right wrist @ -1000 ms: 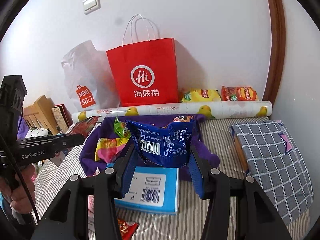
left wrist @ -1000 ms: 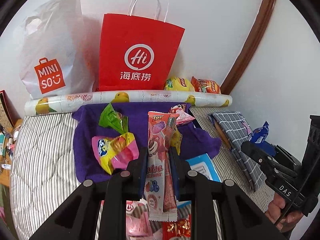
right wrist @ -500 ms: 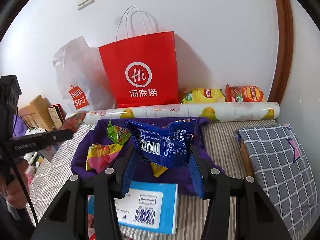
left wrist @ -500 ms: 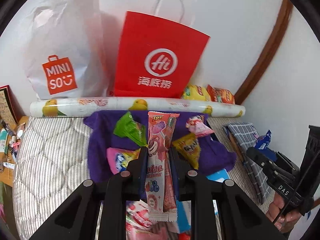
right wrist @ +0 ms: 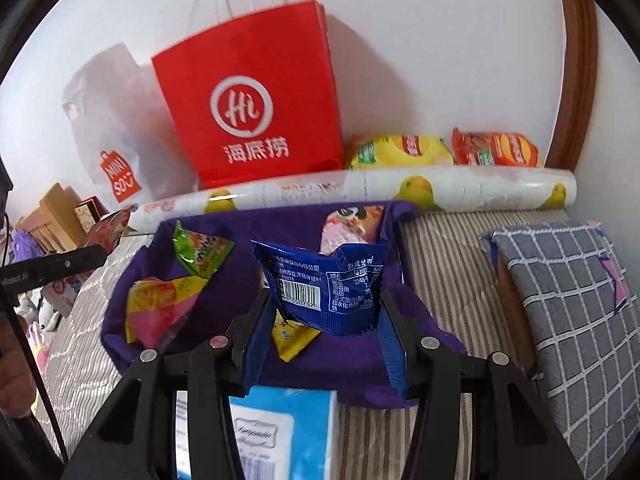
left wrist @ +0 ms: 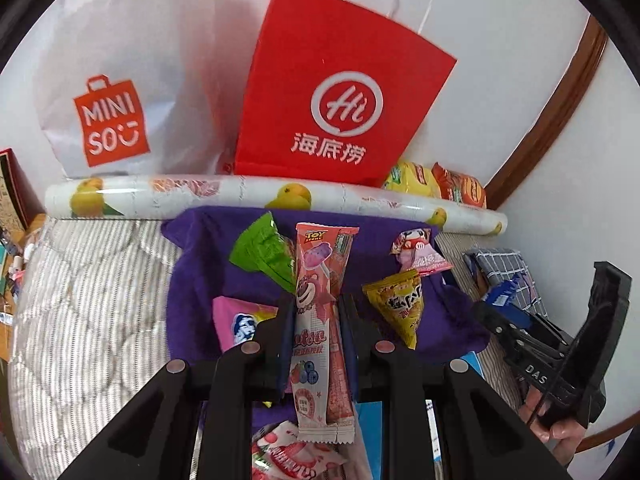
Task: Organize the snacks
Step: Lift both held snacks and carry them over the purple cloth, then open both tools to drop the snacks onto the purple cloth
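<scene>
My left gripper point(left wrist: 316, 308) is shut on a long pink Toy Story candy packet point(left wrist: 320, 320), held upright above a purple cloth point(left wrist: 200, 280). My right gripper point(right wrist: 324, 312) is shut on a blue snack packet point(right wrist: 324, 284) above the same purple cloth point(right wrist: 340, 364). On the cloth lie a green packet point(left wrist: 262, 252), a pink and yellow packet point(right wrist: 160, 308), a yellow triangular packet point(left wrist: 400, 304) and a small pink packet point(left wrist: 420, 252). A red paper bag point(left wrist: 332, 96) and a white Miniso bag point(left wrist: 120, 92) stand against the wall behind.
A rolled fruit-print sheet point(left wrist: 260, 200) lies across the bed behind the cloth. Yellow chips point(right wrist: 396, 150) and orange chips point(right wrist: 496, 148) sit by the wall. A checked cushion point(right wrist: 572, 300) is at right, a blue and white box point(right wrist: 280, 432) under my right gripper.
Both grippers moved forward toward the cloth and the bags, which now look larger and closer. Each still holds its packet.
</scene>
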{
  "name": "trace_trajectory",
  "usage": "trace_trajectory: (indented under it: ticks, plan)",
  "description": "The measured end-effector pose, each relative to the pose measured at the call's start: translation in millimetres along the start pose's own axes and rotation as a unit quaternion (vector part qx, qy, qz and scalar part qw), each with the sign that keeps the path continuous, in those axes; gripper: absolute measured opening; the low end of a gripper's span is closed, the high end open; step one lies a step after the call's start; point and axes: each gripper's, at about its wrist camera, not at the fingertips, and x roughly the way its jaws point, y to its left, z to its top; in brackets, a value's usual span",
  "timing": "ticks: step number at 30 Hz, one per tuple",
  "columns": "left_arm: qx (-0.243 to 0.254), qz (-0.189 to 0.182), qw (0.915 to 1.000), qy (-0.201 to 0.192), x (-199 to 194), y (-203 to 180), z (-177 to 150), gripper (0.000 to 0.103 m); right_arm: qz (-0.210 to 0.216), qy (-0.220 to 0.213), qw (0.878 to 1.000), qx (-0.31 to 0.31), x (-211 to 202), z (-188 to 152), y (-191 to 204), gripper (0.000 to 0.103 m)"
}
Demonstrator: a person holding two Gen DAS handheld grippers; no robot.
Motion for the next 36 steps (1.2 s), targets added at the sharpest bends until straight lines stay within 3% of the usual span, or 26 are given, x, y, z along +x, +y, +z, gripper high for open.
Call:
trace_trajectory:
  ticks: [3, 8, 17, 24, 29, 36]
  plan:
    - [0.001, 0.008, 1.0, 0.0, 12.4, -2.3, -0.1, 0.02, -0.003, 0.022, 1.0, 0.008, 16.6, -0.3, -5.1, 0.05]
    - [-0.021, -0.012, 0.9996, 0.014, 32.6, 0.4, 0.1, 0.02, 0.009, 0.056, 0.998, 0.019, 38.2, -4.7, -11.7, 0.05]
    - [-0.042, -0.03, 0.9983, 0.027, 51.0, 7.1, -3.4, 0.02, 0.016, 0.076, 0.997, 0.014, 51.9, -12.4, -11.7, 0.054]
    - [-0.039, -0.022, 0.9984, 0.035, 59.4, 5.6, -6.3, 0.021, 0.009, 0.068, 0.998, -0.006, 46.3, -14.6, -3.6, 0.057]
    - [-0.031, -0.011, 0.9988, 0.036, 63.6, 3.0, -6.9, 0.021, 0.023, 0.06, 0.998, -0.022, 41.2, -15.1, 4.7, 0.069]
    - [-0.031, -0.013, 0.9987, 0.039, 66.5, 2.7, -7.0, 0.021, 0.018, 0.049, 0.997, -0.06, 34.2, -19.8, 20.0, 0.07]
